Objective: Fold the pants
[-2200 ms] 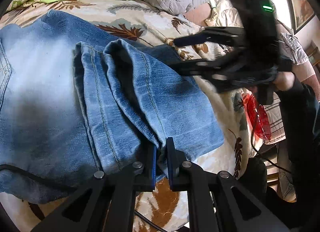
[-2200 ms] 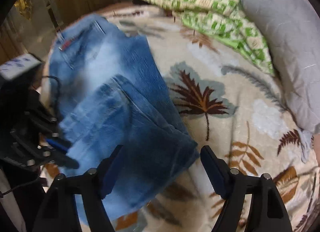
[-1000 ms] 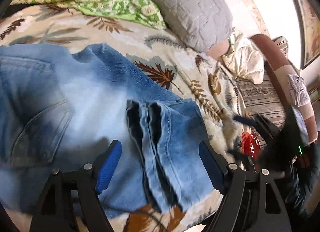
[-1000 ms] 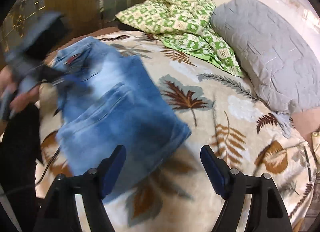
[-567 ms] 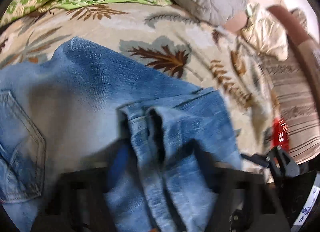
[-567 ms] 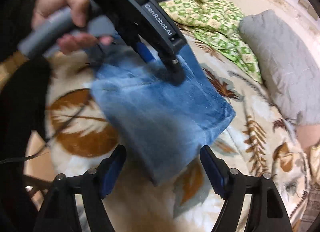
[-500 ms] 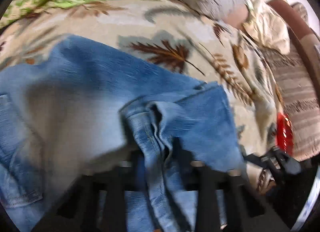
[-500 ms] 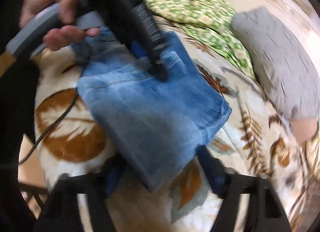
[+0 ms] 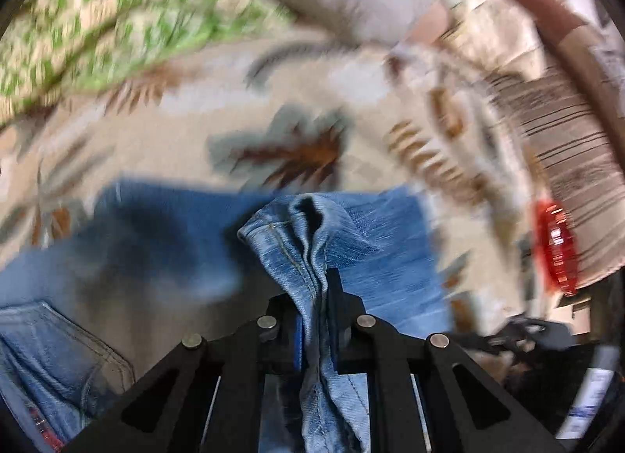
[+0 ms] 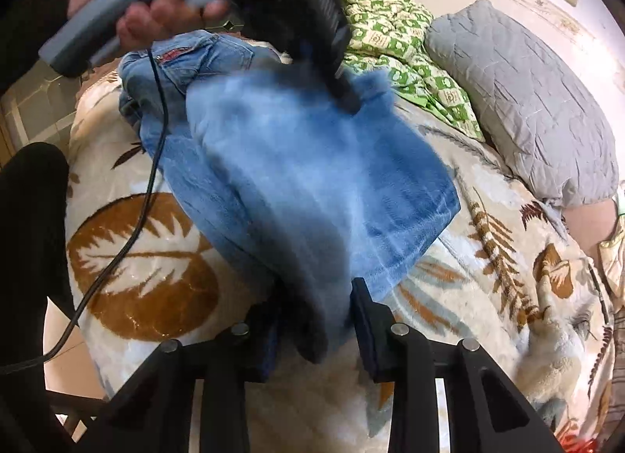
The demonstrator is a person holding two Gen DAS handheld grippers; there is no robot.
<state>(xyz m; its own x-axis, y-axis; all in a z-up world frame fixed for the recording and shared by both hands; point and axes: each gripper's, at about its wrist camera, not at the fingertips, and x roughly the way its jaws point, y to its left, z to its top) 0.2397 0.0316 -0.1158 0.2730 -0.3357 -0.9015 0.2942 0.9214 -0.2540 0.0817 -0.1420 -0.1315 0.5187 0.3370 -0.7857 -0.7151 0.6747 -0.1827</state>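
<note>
Blue jeans point(image 9: 164, 257) lie folded on a leaf-patterned bed blanket point(image 9: 164, 140). My left gripper point(image 9: 316, 320) is shut on a bunched hem edge of the jeans point(image 9: 300, 234) and lifts it. In the right wrist view the jeans point(image 10: 312, 187) hang as a raised folded panel, and the left gripper point(image 10: 343, 97) grips its far edge. My right gripper point(image 10: 316, 332) is closed around the near corner of the jeans. The back pocket with a red tag point(image 10: 175, 56) lies at the far left.
A green patterned quilt point(image 10: 398, 43) and a grey pillow point(image 10: 527, 101) lie at the head of the bed. A black cable point(image 10: 148, 187) trails over the blanket's left side. A striped seat point(image 9: 570, 179) and a red object point(image 9: 556, 246) stand to the right.
Both grippers went from open to shut on the jeans. The left closed on the hem edge, the right on the near corner. The folded panel has lifted off the blanket.
</note>
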